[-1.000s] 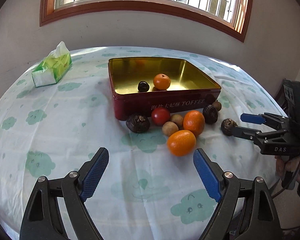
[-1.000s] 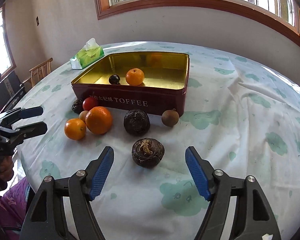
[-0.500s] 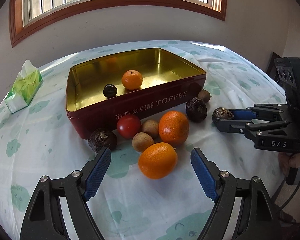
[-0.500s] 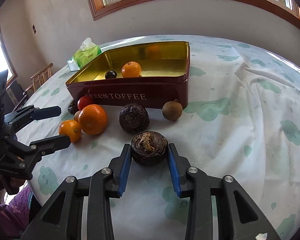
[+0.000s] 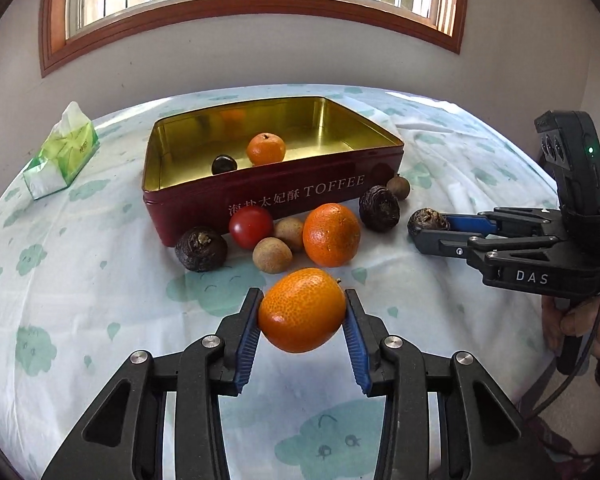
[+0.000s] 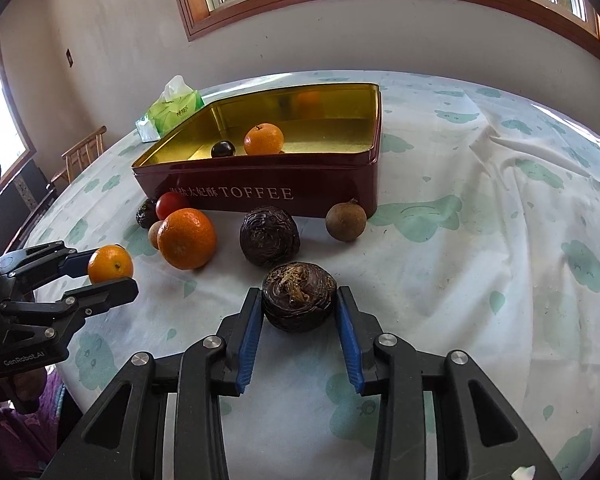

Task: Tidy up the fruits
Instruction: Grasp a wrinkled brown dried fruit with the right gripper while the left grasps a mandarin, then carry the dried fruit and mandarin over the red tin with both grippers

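The left gripper [image 5: 302, 314] is closing on a small orange [image 5: 301, 309], its blue pads against both sides. The right gripper [image 6: 299, 307] squeezes a dark wrinkly fruit [image 6: 299, 301] on the tablecloth [image 6: 480, 280]. Just past them lie more fruits — a big orange [image 6: 186, 238], a red tomato [image 5: 251, 227], two brown round ones [image 5: 280, 242] and another dark fruit [image 6: 269, 235]. Behind stands the red toffee tin [image 6: 260, 194], open, holding a little orange [image 6: 263, 139] and a dark ball [image 6: 223, 149]. A tissue pack [image 5: 62, 152] sits well off to the side.
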A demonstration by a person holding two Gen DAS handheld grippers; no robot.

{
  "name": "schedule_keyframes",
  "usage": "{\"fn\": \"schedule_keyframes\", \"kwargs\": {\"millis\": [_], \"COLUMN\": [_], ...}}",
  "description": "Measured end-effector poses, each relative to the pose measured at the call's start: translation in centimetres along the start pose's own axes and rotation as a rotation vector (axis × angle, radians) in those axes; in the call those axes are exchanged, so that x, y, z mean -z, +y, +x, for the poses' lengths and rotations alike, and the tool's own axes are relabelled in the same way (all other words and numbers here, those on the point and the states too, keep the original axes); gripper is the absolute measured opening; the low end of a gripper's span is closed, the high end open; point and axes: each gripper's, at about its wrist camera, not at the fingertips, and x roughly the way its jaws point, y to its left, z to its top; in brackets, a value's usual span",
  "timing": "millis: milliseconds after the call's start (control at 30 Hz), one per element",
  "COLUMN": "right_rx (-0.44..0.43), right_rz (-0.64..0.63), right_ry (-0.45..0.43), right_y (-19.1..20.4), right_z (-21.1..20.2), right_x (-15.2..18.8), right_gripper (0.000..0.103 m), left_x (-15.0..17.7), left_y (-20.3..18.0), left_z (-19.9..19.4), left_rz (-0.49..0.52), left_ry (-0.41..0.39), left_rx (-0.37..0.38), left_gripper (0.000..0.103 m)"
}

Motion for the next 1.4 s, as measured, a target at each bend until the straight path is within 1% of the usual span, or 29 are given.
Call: {"fn": "schedule_keyframes", "kwargs": {"millis": [200, 400, 467, 567, 733, 900, 1100, 1400], "right_rx": [0.016, 0.026, 0.006, -0.002, -0.03, -0.045, -0.051, -0.052], "right_rz": [-0.013, 0.017, 0.045, 0.052, 0.088, 0.105, 0.107, 0.1], "right_ry": [0.001, 0.01, -0.005, -0.048, -0.116, -0.17, -0.235, -0.257], "right_y": [0.3, 0.4, 0.8, 2.2, 3.1, 3.0, 3.6, 3.8], "right_z": [0.1, -0.2, -1.0, -2.8, -5.6, -7.1, -7.6, -6.7], "right_x": [0.0, 0.2, 0.8, 1.7, 2.3, 0.9, -1.4, -4.0], "right_gripper": [0.034, 0.034, 0.034, 0.034, 0.034, 0.034, 0.034, 0.034], "left_x": [-0.6, -0.9, -0.9, -0.8, -1.0, -1.7, -3.3, -5.9], "left_y": [0.5, 2.0, 2.4, 2.7, 2.8, 2.6, 2.7, 3.0], "left_z": [-2.1, -3.3, -3.7, -4.1, -4.4, -4.2, -3.9, -3.1], "left_rz": [-0.028, -0.08, -0.091, -0.095, -0.105, -0.1, -0.109, -0.115], "left_ry": [-0.048, -0.063, -0.066, -0.073, -0.08, -0.09, -0.108, -0.14], "left_rx": [-0.092, -0.143, -0.158, -0.19, -0.199, -0.205, -0.204, -0.22], "left_gripper": [0.041, 0.041, 0.041, 0.041, 0.041, 0.041, 0.041, 0.041]}}
